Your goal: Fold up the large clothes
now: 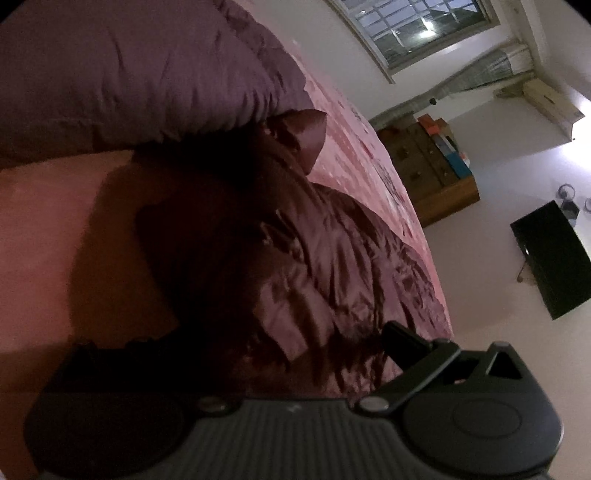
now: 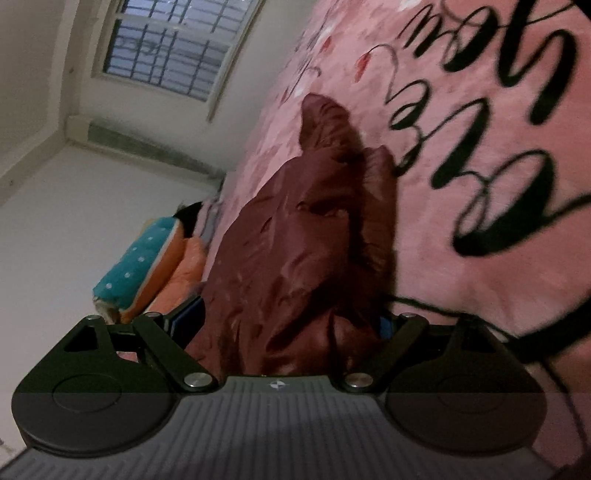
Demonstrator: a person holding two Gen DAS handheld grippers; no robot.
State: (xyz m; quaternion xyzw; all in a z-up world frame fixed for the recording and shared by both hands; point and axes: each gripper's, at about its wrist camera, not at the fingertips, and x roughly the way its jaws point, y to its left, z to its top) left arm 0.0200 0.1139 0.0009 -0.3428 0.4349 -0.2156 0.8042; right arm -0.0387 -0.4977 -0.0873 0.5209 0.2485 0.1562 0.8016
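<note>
Teal pillow [image 2: 129,273] — right view only

garment [image 2: 295,251]: shiny maroon | bedspread [image 2: 480,258]: pink, black script | pillow [image 1: 129,74]: purple

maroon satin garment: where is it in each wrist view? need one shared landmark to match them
Left wrist: maroon satin garment fills the centre, running from under the purple pillow to the left gripper.
Right wrist: centre, bunched between the right gripper fingers, on the pink blanket.
Shared landmark: the barred window, top of both.
</note>
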